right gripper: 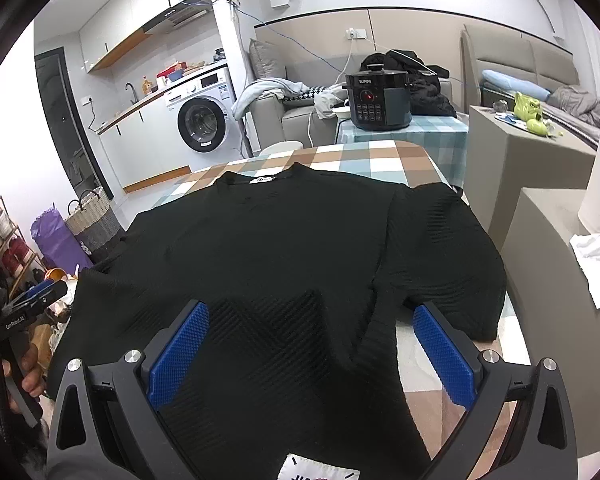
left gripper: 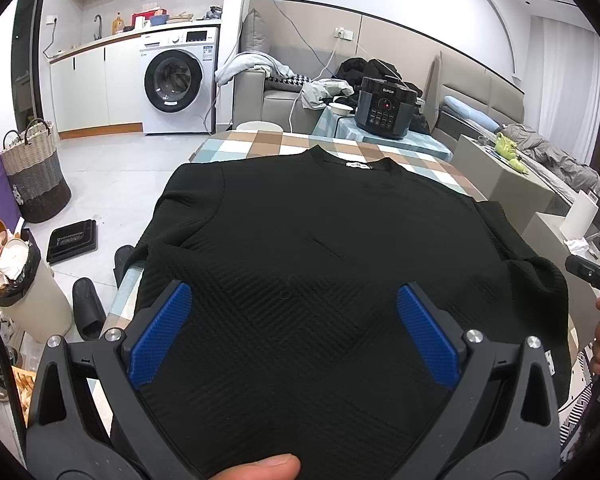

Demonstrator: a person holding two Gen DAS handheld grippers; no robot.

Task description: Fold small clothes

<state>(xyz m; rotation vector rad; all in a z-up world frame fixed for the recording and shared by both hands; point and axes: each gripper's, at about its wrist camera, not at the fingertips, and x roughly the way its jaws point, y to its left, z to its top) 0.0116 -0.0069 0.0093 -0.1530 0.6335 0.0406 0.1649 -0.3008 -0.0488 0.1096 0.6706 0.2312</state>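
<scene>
A black textured sweater (left gripper: 300,232) lies spread flat on the checked tablecloth (left gripper: 260,142), collar at the far end with a small white label. My left gripper (left gripper: 294,296) hovers open above the lower middle of the sweater, blue pads (left gripper: 160,332) wide apart with nothing between them. In the right wrist view the same sweater (right gripper: 260,248) fills the table (right gripper: 380,160), its right sleeve (right gripper: 444,260) folded back along the table's right edge. My right gripper (right gripper: 310,318) is open over the hem near that sleeve. A white patch (right gripper: 316,470) shows at the hem.
A black pressure cooker (right gripper: 378,98) stands on a side table beyond the far end. Beige blocks (right gripper: 540,220) with a white cloth (right gripper: 598,264) sit on the right. A bin (left gripper: 20,280), slippers (left gripper: 88,308) and a woven basket (left gripper: 34,172) are on the floor at left.
</scene>
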